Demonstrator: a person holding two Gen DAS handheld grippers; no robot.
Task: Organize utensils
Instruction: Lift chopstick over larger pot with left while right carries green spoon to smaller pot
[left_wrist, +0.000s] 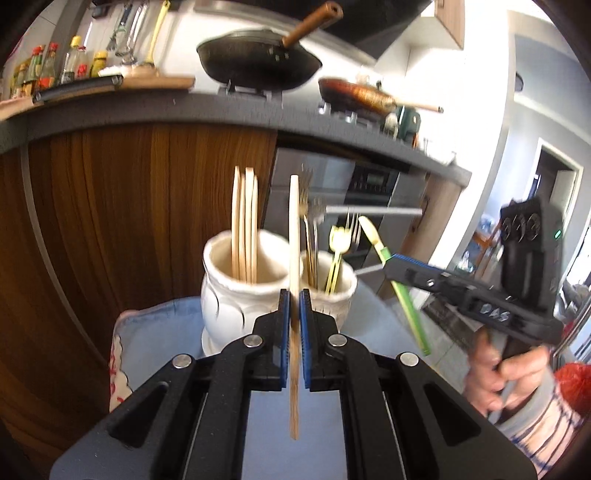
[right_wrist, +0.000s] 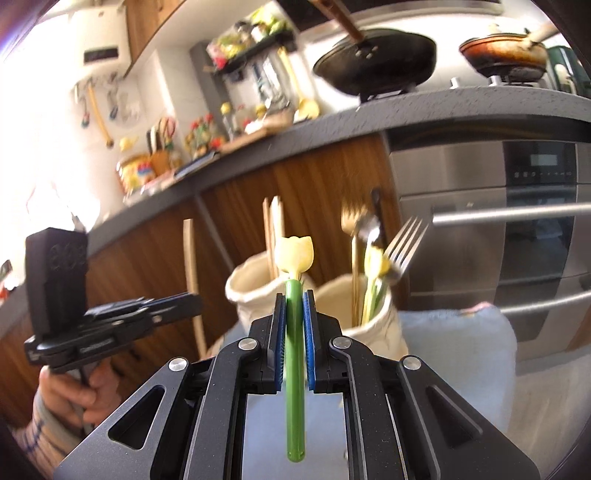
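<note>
My left gripper (left_wrist: 294, 295) is shut on a pale wooden chopstick (left_wrist: 294, 236), held upright just in front of two white ceramic jars. The left jar (left_wrist: 229, 291) holds several wooden chopsticks (left_wrist: 244, 225). The right jar (left_wrist: 338, 295) holds forks and gold utensils (left_wrist: 337, 254). My right gripper (right_wrist: 294, 295) is shut on a green-handled utensil with a yellow tulip-shaped head (right_wrist: 294, 254), held upright before the jars (right_wrist: 373, 317). It shows in the left wrist view (left_wrist: 397, 264) to the right of the jars. The left gripper shows in the right wrist view (right_wrist: 177, 302).
The jars stand on a light blue towel (left_wrist: 159, 332). Behind is a wooden cabinet (left_wrist: 129, 206) under a grey counter (left_wrist: 184, 107) with a black wok (left_wrist: 258, 61) and a pan (left_wrist: 354, 94). A steel oven (right_wrist: 517, 229) is at the right.
</note>
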